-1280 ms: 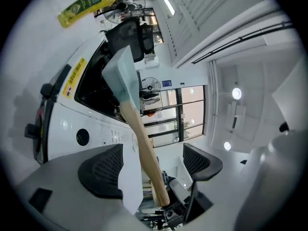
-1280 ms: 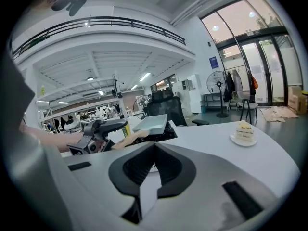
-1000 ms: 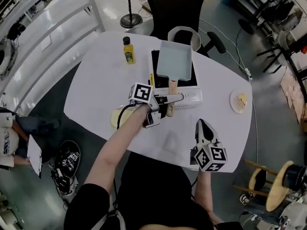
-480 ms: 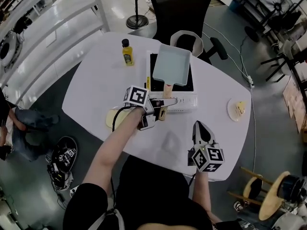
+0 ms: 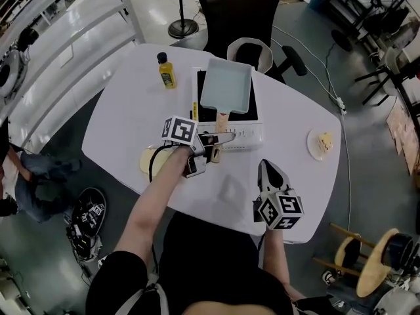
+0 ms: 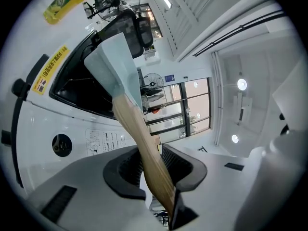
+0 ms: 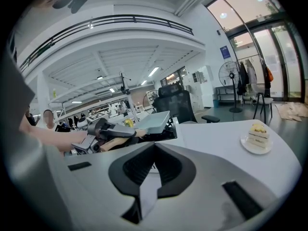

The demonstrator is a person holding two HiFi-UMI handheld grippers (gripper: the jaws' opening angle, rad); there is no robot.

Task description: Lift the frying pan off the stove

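Note:
A pale blue rectangular frying pan (image 5: 226, 86) sits on the black top of a white stove (image 5: 246, 136), its wooden handle (image 5: 222, 119) pointing toward me. My left gripper (image 5: 214, 143) reaches in from the left across the handle's end. In the left gripper view the handle (image 6: 139, 138) runs between the jaws of the left gripper (image 6: 156, 170), which are closing, and both pads touch it. The pan (image 6: 113, 57) still rests on the stove (image 6: 48, 124). My right gripper (image 5: 266, 170) hovers nearer me, shut and empty (image 7: 154, 165).
A yellow bottle (image 5: 164, 69) stands at the back left of the white table (image 5: 118, 123). A yellowish flat disc (image 5: 148, 161) lies under my left forearm. A plate with cake (image 5: 321, 143) sits at the right. A black chair (image 5: 236, 12) stands behind the table.
The left gripper's jaws have closed in on the pan's handle. The pan has stayed on the stove. The right gripper has barely moved.

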